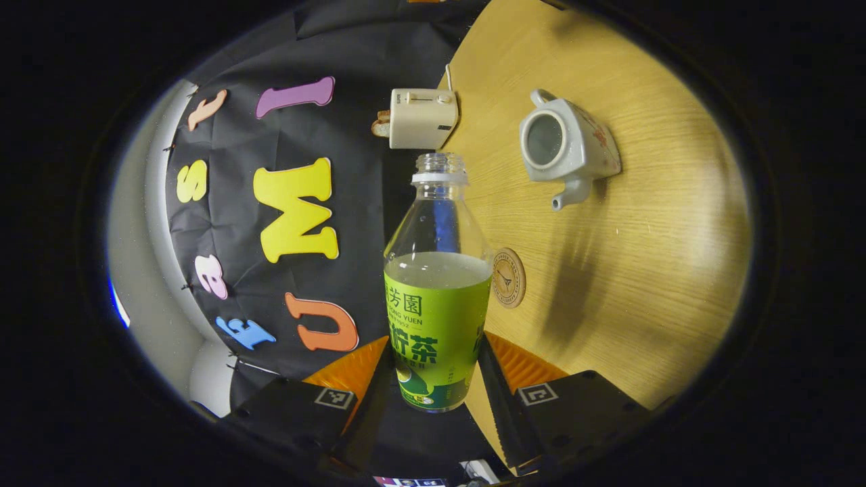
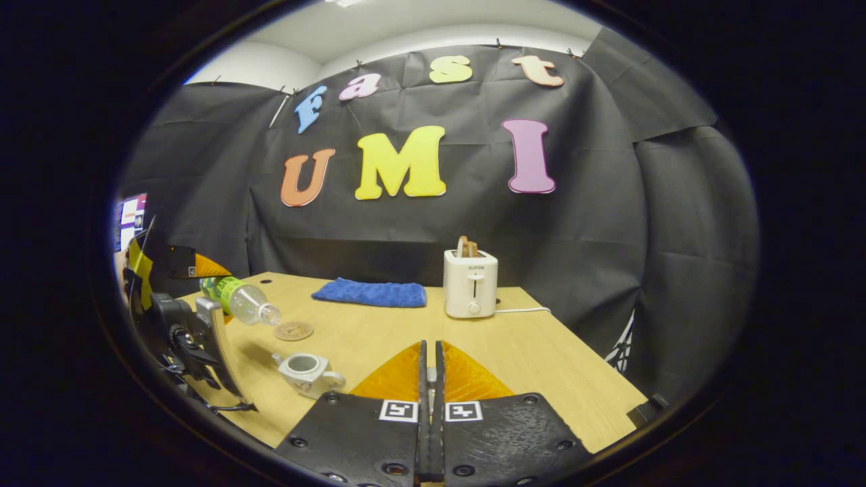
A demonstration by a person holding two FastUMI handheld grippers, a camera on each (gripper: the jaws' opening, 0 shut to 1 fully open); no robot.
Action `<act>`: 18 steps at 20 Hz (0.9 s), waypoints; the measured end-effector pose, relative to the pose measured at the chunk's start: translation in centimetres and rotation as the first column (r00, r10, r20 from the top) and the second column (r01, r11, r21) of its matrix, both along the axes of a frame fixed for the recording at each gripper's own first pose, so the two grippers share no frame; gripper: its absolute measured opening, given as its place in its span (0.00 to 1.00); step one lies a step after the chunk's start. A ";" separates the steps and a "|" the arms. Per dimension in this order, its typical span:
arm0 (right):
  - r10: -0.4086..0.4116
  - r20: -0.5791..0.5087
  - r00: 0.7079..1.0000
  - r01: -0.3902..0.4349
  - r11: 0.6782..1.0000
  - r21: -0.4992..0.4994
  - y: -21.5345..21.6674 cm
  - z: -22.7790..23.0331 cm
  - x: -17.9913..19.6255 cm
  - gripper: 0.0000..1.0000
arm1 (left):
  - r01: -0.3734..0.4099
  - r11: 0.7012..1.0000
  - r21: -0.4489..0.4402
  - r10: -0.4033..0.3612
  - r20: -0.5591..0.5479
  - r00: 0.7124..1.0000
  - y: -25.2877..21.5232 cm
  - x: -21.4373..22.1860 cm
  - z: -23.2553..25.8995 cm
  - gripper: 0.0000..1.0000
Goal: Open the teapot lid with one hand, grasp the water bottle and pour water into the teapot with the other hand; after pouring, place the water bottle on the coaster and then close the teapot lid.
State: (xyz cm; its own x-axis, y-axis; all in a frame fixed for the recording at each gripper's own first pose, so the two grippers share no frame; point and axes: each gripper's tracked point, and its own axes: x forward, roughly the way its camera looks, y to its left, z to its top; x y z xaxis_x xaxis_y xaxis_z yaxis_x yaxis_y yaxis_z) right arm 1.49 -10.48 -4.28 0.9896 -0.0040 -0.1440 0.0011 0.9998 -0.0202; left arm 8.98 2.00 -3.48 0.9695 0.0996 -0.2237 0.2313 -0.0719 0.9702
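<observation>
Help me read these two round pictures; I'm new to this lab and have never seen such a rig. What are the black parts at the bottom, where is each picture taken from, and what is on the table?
There is no robot arm here: a person carries a two-finger claw in each hand, and a fisheye camera rides on each one, looking along its fingers.

In the left gripper view, the left claw is shut on a water bottle, uncapped and partly full, tilted sideways above the wooden table.

In the right gripper view, the right claw has its fingers pressed together; whether the lid is pinched between them I cannot tell. The same bottle appears at the far left.

On the table stand an open teapot, a round coaster, a white toaster and a folded blue cloth.
</observation>
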 end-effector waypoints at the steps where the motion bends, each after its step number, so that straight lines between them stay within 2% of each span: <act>1: -0.001 -0.002 1.000 0.001 1.000 0.002 0.0 -0.2 0.0 0.00 | 0.003 1.000 0.013 -0.003 -0.001 1.000 -0.2 0.0 0.0 0.73; 9: -0.006 -0.007 1.000 0.006 1.000 0.009 -0.6 -0.5 0.0 0.00 | 0.059 0.979 0.197 -0.059 -0.006 0.998 -1.4 1.4 0.3 0.72; 13: -0.004 -0.011 1.000 0.004 1.000 0.012 -0.7 -0.8 0.0 0.00 | 0.078 0.948 0.308 -0.094 0.036 0.995 -1.9 1.7 1.8 0.73; 18: -0.007 -0.010 1.000 0.007 1.000 0.020 -1.0 -0.8 0.0 0.00 | 0.094 0.926 0.366 -0.113 0.029 0.993 -2.5 2.1 1.8 0.72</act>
